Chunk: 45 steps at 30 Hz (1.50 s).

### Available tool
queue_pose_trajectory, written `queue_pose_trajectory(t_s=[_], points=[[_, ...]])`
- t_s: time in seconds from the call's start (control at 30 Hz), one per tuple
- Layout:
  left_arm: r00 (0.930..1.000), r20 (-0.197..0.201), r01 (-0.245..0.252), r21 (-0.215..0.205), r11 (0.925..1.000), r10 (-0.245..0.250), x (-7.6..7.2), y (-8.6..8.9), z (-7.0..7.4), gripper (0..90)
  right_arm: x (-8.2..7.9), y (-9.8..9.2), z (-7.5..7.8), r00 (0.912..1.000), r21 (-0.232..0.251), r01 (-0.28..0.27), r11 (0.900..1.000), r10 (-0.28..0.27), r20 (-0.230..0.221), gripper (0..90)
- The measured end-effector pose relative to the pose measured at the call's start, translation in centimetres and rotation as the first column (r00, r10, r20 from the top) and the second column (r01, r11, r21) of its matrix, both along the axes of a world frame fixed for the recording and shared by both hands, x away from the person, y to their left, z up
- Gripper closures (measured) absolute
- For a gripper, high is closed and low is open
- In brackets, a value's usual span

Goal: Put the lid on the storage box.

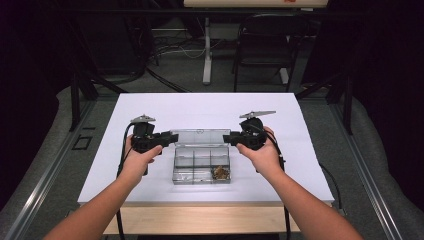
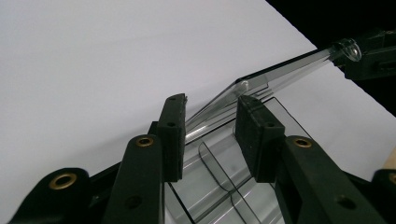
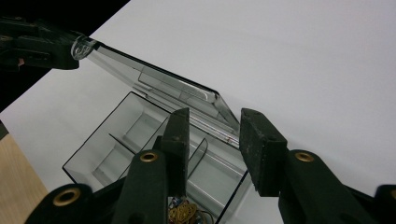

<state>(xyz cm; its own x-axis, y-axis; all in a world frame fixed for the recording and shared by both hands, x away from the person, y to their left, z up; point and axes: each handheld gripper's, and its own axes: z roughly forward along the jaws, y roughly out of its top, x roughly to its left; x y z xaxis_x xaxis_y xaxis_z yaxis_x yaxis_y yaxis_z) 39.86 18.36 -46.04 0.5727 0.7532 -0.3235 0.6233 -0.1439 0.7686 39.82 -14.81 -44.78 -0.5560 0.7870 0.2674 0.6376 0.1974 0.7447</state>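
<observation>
A clear plastic compartment box (image 1: 201, 180) sits mid-table with its lid (image 1: 199, 136) raised at the back. Small brown items (image 1: 220, 172) lie in its front right compartment. My left gripper (image 1: 170, 138) is at the lid's left end and my right gripper (image 1: 229, 138) is at its right end. In the left gripper view the jaws (image 2: 211, 100) straddle the lid's (image 2: 280, 70) end with a gap showing. The right gripper view shows its jaws (image 3: 217, 114) astride the lid's (image 3: 159, 79) other corner, also apart. Neither pair of pads visibly presses on the lid.
The box stands on a white table top (image 1: 200, 107) with a wooden front edge (image 1: 200, 217). A dark chair (image 1: 265, 40) and a table leg stand on the floor beyond the table, among cables. Both forearms come in from the bottom.
</observation>
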Motion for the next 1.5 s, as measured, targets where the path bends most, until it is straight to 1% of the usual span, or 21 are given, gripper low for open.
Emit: queue_pose_trajectory(t_s=[0.23,0.37,0.47,0.6,0.73,0.83,0.9,0.93,0.97,1.03,1.13,1.17,1.23,1.47,1.5], points=[[1.0000,0.002,-0.002,-0.006,1.0000,0.002,0.0,0.0,-0.1,63.7,-0.1,0.0,0.0,1.0000,0.002,0.009,1.000,-0.009,-0.004,63.9],[1.0000,0.003,0.008,0.004,1.0000,-0.008,-0.1,0.1,0.0,63.8,-0.1,-0.1,0.0,1.0000,0.001,0.001,1.000,-0.001,-0.010,63.9],[1.0000,0.001,0.005,-0.004,1.0000,-0.005,-0.4,0.1,0.0,63.9,-0.2,-0.1,0.0,1.0000,0.000,-0.001,1.000,0.001,-0.006,63.8],[1.0000,0.001,0.009,0.001,1.0000,-0.009,-0.7,0.2,0.1,64.4,-0.4,-0.2,0.0,0.9999,0.008,-0.010,1.000,0.010,-0.005,63.7],[0.9999,0.003,0.015,-0.003,0.9999,-0.015,-1.2,0.3,0.2,65.3,-0.6,-0.2,-0.1,0.9998,0.002,-0.019,1.000,0.019,-0.004,64.2],[0.9998,0.011,0.015,-0.004,0.9999,-0.014,-1.5,0.4,0.3,66.6,-0.8,-0.2,-0.1,0.9998,0.000,-0.020,1.000,0.020,0.002,65.1],[0.9997,0.017,0.017,0.006,0.9998,-0.017,-1.7,0.4,0.3,67.5,-0.9,-0.3,-0.1,0.9997,0.002,-0.024,1.000,0.024,0.003,65.7],[0.9997,0.018,0.017,0.004,0.9998,-0.017,-1.8,0.4,0.3,67.7,-0.9,-0.4,-0.1,0.9995,-0.003,-0.032,0.999,0.032,0.000,66.1],[0.9996,0.022,0.018,-0.001,0.9998,-0.018,-1.8,0.4,0.3,67.8,-1.0,-0.4,-0.1,0.9996,0.003,-0.027,1.000,0.027,0.001,66.3],[0.9995,0.019,0.027,0.000,0.9996,-0.027,-1.9,0.5,0.3,68.0,-1.1,-0.5,-0.1,0.9994,-0.003,-0.033,0.999,0.033,0.006,67.9],[0.9992,0.025,0.031,0.000,0.9995,-0.031,-2.2,0.6,0.1,68.2,-1.3,-0.5,-0.2,0.9993,-0.003,-0.035,0.999,0.035,0.012,69.7],[0.9992,0.029,0.027,0.001,0.9996,-0.027,-2.3,0.5,0.1,68.2,-1.3,-0.6,-0.2,0.9990,-0.009,-0.044,0.999,0.044,0.013,69.9],[0.9988,0.031,0.037,0.012,0.9993,-0.037,-2.4,0.6,0.1,68.2,-1.6,-0.7,-0.2,0.9989,-0.004,-0.044,0.999,0.044,0.017,70.2],[0.9983,0.036,0.046,0.005,0.9989,-0.046,-3.0,0.7,-0.2,68.2,-2.2,-0.9,-0.4,0.9982,0.008,-0.055,0.998,0.055,0.023,70.9],[0.9979,0.044,0.048,0.009,0.9988,-0.048,-3.0,0.7,-0.3,68.2,-2.2,-0.9,-0.4,0.9983,0.006,-0.053,0.999,0.053,0.024,71.3]])
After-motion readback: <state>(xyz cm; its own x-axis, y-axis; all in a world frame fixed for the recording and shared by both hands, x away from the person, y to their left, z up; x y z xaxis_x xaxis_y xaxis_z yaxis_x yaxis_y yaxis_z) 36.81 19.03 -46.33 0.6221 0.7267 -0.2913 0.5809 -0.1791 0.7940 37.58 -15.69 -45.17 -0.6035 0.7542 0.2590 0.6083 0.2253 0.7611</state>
